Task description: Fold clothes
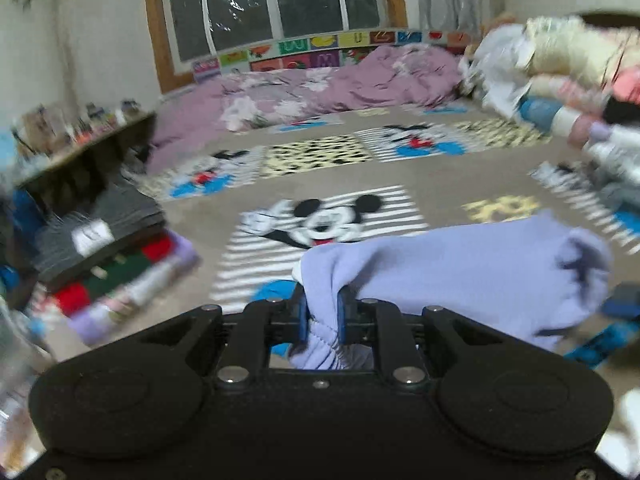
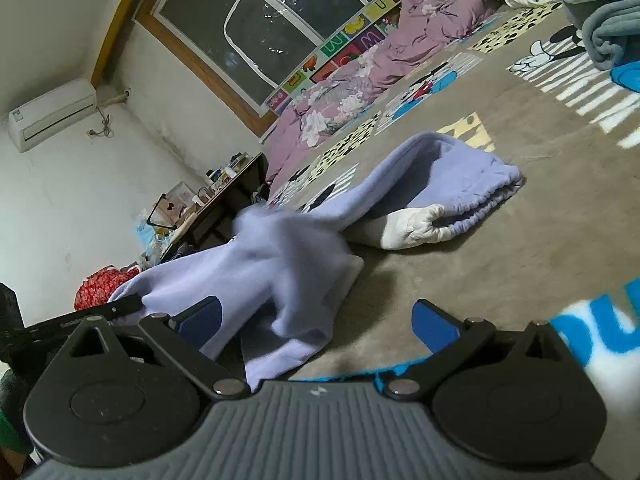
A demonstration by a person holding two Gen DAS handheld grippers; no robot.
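A lavender fleece garment (image 1: 460,264) with a white lining and an elastic hem lies on the cartoon-print blanket (image 1: 320,224). My left gripper (image 1: 322,316) is shut on a gathered edge of it, and the cloth is lifted and drapes away to the right. In the right wrist view the same garment (image 2: 304,264) stretches from the lower left to its elastic hem (image 2: 480,196) lying flat on the blanket. My right gripper (image 2: 318,324) stands open low over the blanket. A fold of the garment lies between its blue pads, nearer the left one, and nothing is pinched.
Stacked folded clothes (image 1: 120,264) sit at the left, and a heap of clothes (image 1: 560,60) is at the right. A purple quilt (image 1: 340,80) runs along the window wall. A low cluttered table (image 1: 80,148) is at the left. Rolled grey blankets (image 2: 612,32) lie at the far right.
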